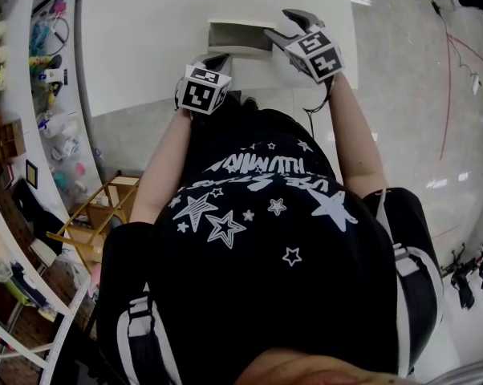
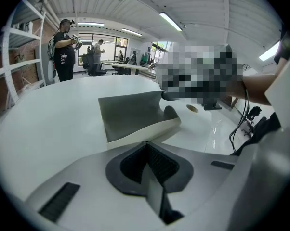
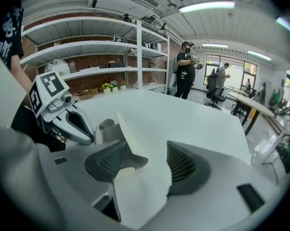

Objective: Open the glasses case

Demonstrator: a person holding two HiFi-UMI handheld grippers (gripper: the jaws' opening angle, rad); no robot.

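White table, glasses case — lid apparently raised.

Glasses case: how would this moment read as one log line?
glasses case: partly open on white table | left gripper: shut on its near edge | right gripper: open, flap between jaws

- glasses case: matt, cream outside, grey felt-like lining
- counter: smooth white, faintly glossy
- right claw: matt grey plastic, dark ribbed pads
- floor: glossy
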